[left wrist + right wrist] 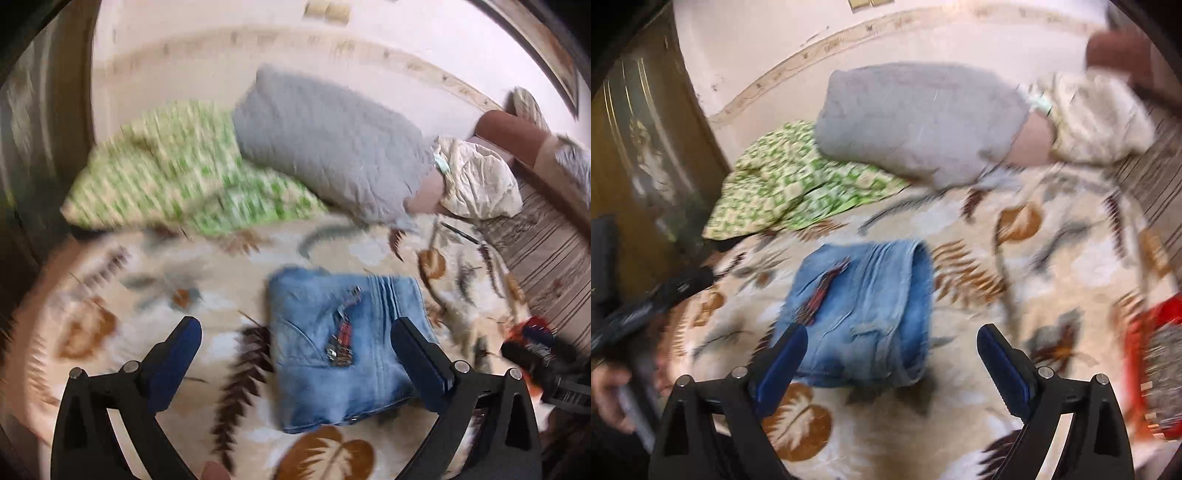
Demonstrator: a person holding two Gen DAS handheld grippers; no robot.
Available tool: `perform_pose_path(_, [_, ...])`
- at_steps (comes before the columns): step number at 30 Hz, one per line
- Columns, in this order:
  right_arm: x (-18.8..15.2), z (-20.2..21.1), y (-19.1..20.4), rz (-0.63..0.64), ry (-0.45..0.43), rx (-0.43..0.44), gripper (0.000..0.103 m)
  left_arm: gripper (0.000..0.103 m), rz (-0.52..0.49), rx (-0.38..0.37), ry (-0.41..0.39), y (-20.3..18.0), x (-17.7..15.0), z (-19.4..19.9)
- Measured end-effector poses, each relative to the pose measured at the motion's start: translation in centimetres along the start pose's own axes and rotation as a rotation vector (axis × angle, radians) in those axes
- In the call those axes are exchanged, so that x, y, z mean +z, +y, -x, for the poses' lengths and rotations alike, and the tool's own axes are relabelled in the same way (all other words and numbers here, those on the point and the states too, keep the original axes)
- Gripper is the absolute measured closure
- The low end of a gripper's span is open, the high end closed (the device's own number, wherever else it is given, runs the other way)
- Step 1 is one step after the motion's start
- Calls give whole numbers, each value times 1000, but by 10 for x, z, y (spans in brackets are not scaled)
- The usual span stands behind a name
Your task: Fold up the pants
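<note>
A bed covered by a cream blanket (229,258) printed with brown and grey leaves carries everything. Near its middle lies 1 pair of blue jeans (343,350), folded into a compact block, flat on the blanket. At the far side a green-and-white checked pillow (166,173) rests on the blanket, with a grey pillow (328,144) leaning over its edge. Beside the grey pillow sits a crumpled cream cloth (476,177). A red item (1148,369) lies at the right edge, too blurred to identify.
</note>
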State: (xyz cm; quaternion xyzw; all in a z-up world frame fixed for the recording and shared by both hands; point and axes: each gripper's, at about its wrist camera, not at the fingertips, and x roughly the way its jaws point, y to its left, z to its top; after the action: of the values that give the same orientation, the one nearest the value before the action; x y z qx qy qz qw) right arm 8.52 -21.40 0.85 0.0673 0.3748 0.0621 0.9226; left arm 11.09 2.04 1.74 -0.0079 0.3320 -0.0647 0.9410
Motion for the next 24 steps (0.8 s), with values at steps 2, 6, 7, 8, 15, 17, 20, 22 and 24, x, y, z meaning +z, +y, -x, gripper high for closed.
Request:
perform_pose_path(2, [3,14,7,22,-22,-27,8,1,-27,32,-44,-8,-4,18])
perform_pose_path(6, [-2,33,17,27,-29,-47,7,1,-55,43,-58,-21,-18,39])
perform_pose_path(7, [-4,35,20,31,-30,-58,7,1,-65,55,-60,-24,-23,42])
perform_pose_path(8, [-7,37,21,34,-31,-71,7,1,-74,70,-59,-28,-28,45])
perform_pose_path(15, [-33,40,10,-9,-4,-138,7,1,-38,94,-30,-35,-56,57])
perform_pose_path(17, [-39,41,9,-10,-4,-149,6,1,-40,96,-26,-37,-60,60])
perform_pose_path(20, [-50,47,8,-28,-27,-165,0,1,-18,92,-29,-39,-63,66])
perform_pose_path(22, [-57,47,9,-25,-21,-152,0,0,-22,86,-30,-41,-65,67])
perform_pose_path(24, [-61,43,12,-9,-5,-155,0,0,-25,79,-25,-44,-68,67])
